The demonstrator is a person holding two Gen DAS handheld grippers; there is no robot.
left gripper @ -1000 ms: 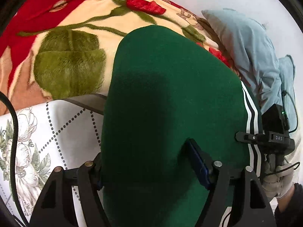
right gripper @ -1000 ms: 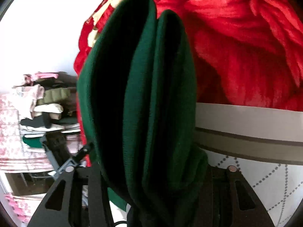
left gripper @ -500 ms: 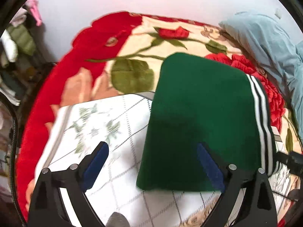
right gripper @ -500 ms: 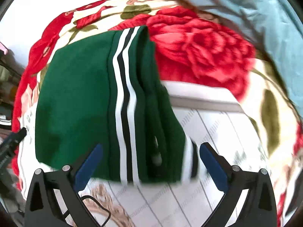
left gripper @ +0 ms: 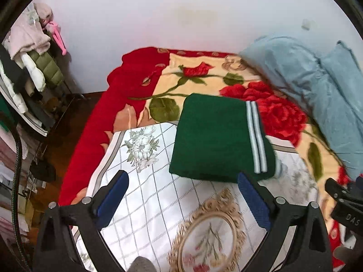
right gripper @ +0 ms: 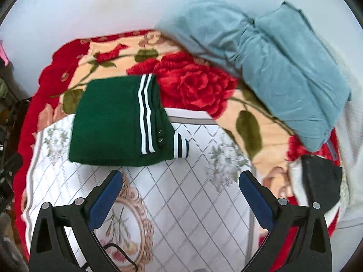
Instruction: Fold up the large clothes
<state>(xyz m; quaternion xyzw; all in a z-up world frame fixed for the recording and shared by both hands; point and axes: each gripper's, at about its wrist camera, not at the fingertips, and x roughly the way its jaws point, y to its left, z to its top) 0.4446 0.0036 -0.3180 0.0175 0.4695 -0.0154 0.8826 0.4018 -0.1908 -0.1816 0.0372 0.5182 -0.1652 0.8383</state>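
You have let go since a second ago: both claws were clamped on the green fabric then, and now they have pulled back and hang above the bed with nothing between their pads.

Your left claw [left gripper: 181,192] stands wide open — its blue pads [left gripper: 112,198] grip nothing, and the white floral cloth [left gripper: 158,199] shows in the gap. Your right claw [right gripper: 180,192] is spread just as wide and is also empty, over the same white cloth [right gripper: 192,204].

Moving outward, the green garment [left gripper: 213,136] lies folded into a flat, roughly rectangular packet at 12 o'clock from the left claw, just beyond its fingertips. From the right claw the garment [right gripper: 109,122] sits at about 11 o'clock, with two white stripes running along its right side and a striped cuff poking out at the near right corner. Its near part rests on the white cloth, its far part on the red rose blanket [left gripper: 140,86].

Further out, at 1 to 2 o'clock, a pale blue bundle of bedding [right gripper: 283,68] lies against the wall. At 9 to 10 o'clock in the left view, clothes hang on a rack [left gripper: 31,52].
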